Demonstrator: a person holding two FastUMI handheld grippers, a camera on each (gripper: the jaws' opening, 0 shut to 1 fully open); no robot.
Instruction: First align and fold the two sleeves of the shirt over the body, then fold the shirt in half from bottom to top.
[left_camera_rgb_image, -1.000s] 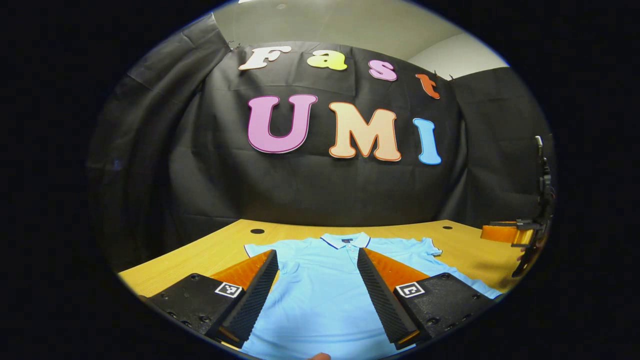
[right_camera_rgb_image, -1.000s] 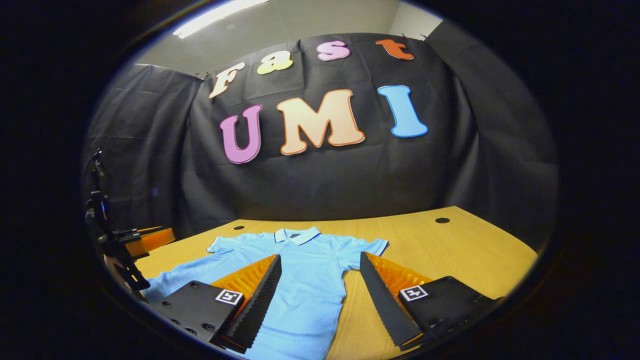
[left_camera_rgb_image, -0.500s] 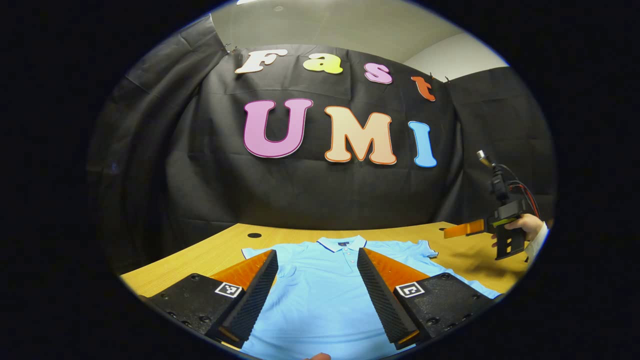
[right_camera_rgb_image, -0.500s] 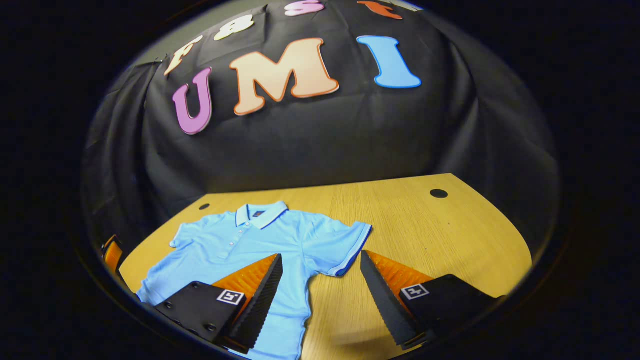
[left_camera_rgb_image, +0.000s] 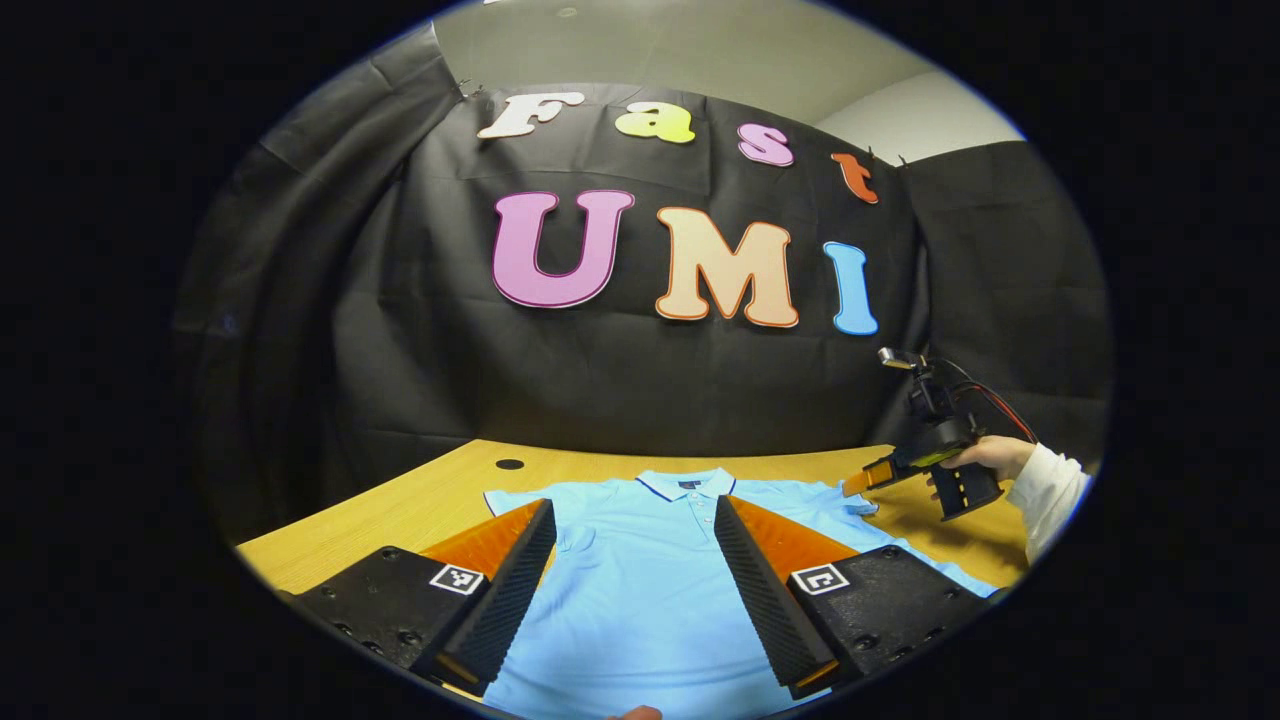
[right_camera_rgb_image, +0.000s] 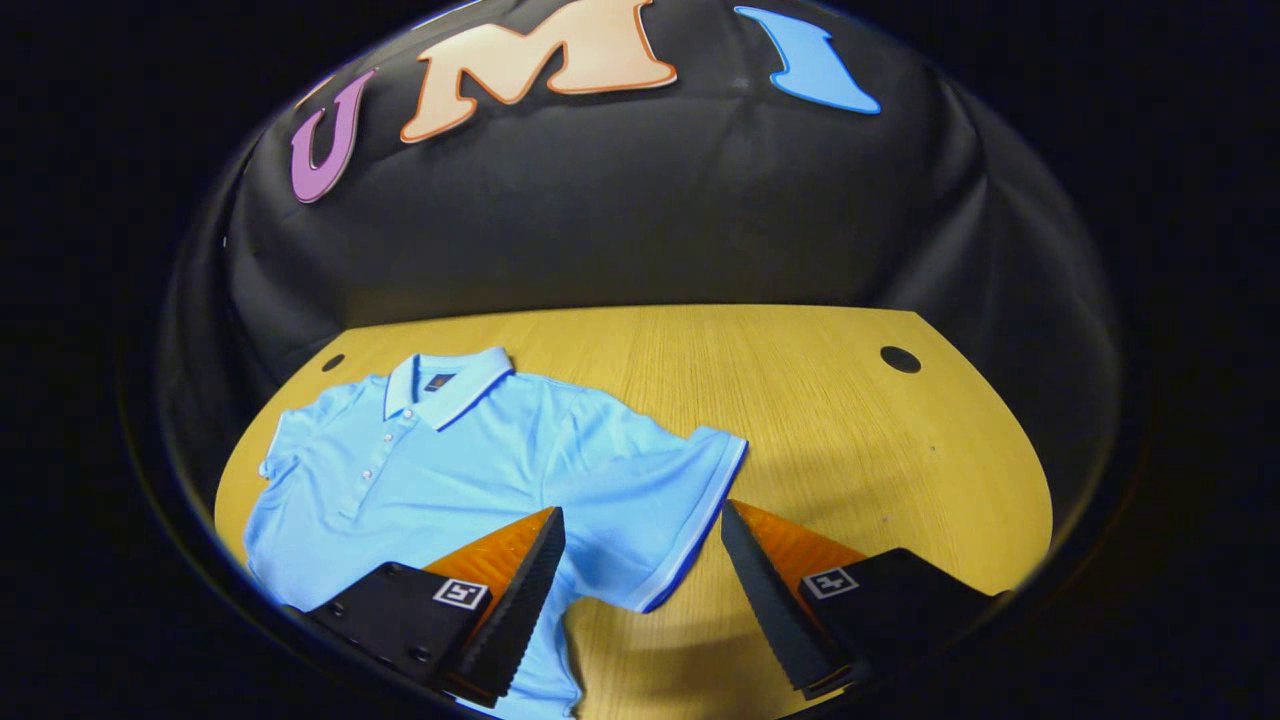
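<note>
- Left gripper view: the left tongs (left_camera_rgb_image: 635, 585) are held low over the body of the light blue shirt (left_camera_rgb_image: 640, 600), pointing toward its collar (left_camera_rgb_image: 688, 484); the two fingers are spread wide, with nothing between them but the cloth lying below.
- The shirt is seen laid flat on the wooden desk (left_camera_rgb_image: 420, 500), collar toward the booth's back wall, both short sleeves spread out to the sides and not yet folded.
- A bare strip of desk is seen left of the shirt and behind the collar, with a round cable hole (left_camera_rgb_image: 510, 464) near the far left edge.
- At the right of this view, the right tongs (left_camera_rgb_image: 862, 480) are held in a hand (left_camera_rgb_image: 985, 458) with a white sleeve (left_camera_rgb_image: 1045, 495), tilted downward so that the tips are near the shirt's sleeve; whether the fingers touch the cloth cannot be told from here.
- Right gripper view: the right tongs (right_camera_rgb_image: 640, 590) are pitched down toward the desk (right_camera_rgb_image: 850, 430), fingers spread apart and gripping nothing.
- The banded hem of the shirt's near sleeve (right_camera_rgb_image: 690, 520) lies in the gap between the two fingers, with bare desk beside it.
- The shirt (right_camera_rgb_image: 450, 470) occupies the left part of the desk; a wide bare area is seen to its right, with a second round hole (right_camera_rgb_image: 900, 358) near the far right corner.
</note>
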